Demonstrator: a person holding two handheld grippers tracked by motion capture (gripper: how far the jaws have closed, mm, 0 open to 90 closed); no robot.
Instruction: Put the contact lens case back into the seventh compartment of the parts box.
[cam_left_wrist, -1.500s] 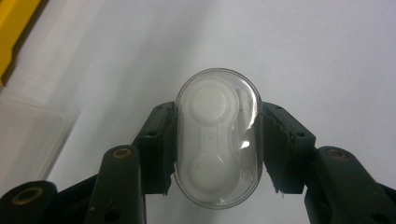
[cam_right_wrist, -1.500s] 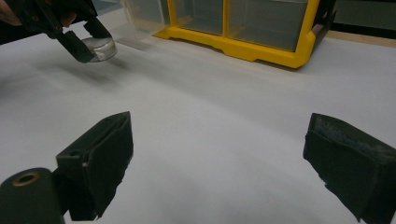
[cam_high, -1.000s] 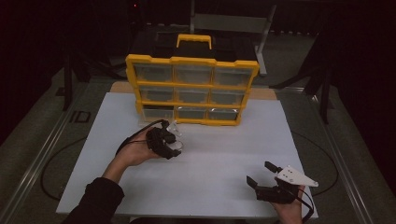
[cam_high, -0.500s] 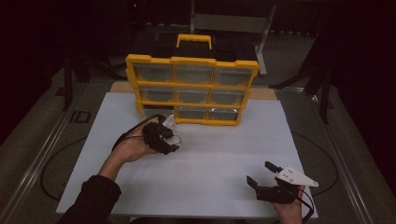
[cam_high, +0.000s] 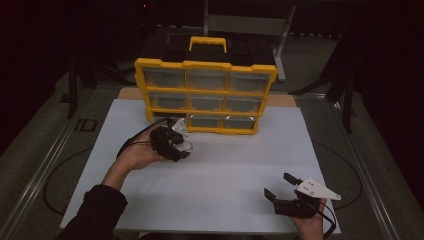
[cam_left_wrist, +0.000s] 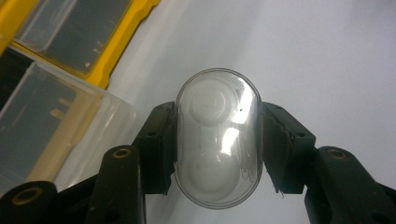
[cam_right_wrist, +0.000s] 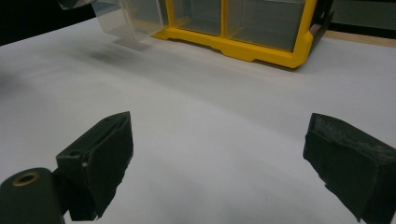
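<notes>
The left gripper (cam_left_wrist: 217, 154) clamps a clear capsule (cam_left_wrist: 218, 140), its contents blurred, near the yellow drawer cabinet (cam_high: 205, 95). The right gripper (cam_high: 283, 186) jaws gape wide over the counter's (cam_high: 235, 170) front right corner.

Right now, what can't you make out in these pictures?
- Capsule contents: left gripper view, glare and cloudy plastic hide them.
- Organizer drawer contents: high view, dim and too small.
- Pulled-out bottom-left drawer: cut off by the frame edge in the left gripper view; left tool covers it in the high view.
</notes>
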